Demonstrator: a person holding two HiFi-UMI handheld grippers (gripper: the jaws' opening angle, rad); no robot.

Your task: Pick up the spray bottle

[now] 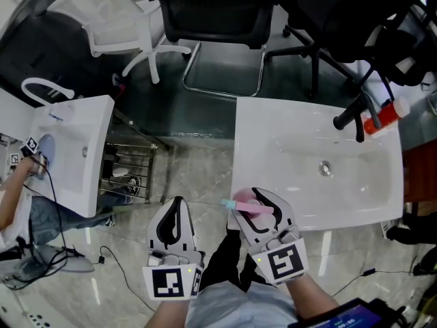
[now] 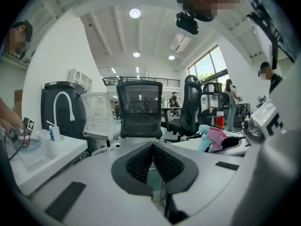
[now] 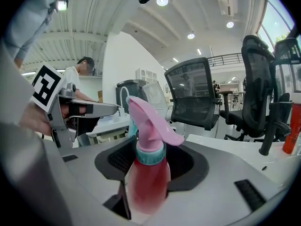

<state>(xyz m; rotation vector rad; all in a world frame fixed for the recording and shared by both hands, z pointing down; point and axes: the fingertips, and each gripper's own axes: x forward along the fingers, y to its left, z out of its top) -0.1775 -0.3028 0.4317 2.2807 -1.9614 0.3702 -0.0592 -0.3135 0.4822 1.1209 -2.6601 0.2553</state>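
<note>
Pink spray bottle (image 3: 146, 182) between right gripper's (image 3: 153, 157) fingers (image 3: 190, 166)

Open-plan office or laboratory hall. Mesh-backed office chairs (image 1: 212, 12) stand on a polished tile floor (image 1: 198, 176); two white washbasins (image 1: 293, 149) sit among them, one with an arched faucet (image 1: 46, 81). Recessed ceiling lights (image 2: 135, 13), a mezzanine railing (image 2: 141, 80) and tall windows (image 2: 209, 67) mark a large commercial interior.

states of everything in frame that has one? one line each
bottle: upright, gripped at its body
right gripper: shut on bottle
left gripper: shut, nothing in it
faucet: off, no water running
red bottle: upright by faucet, white cap on
</note>
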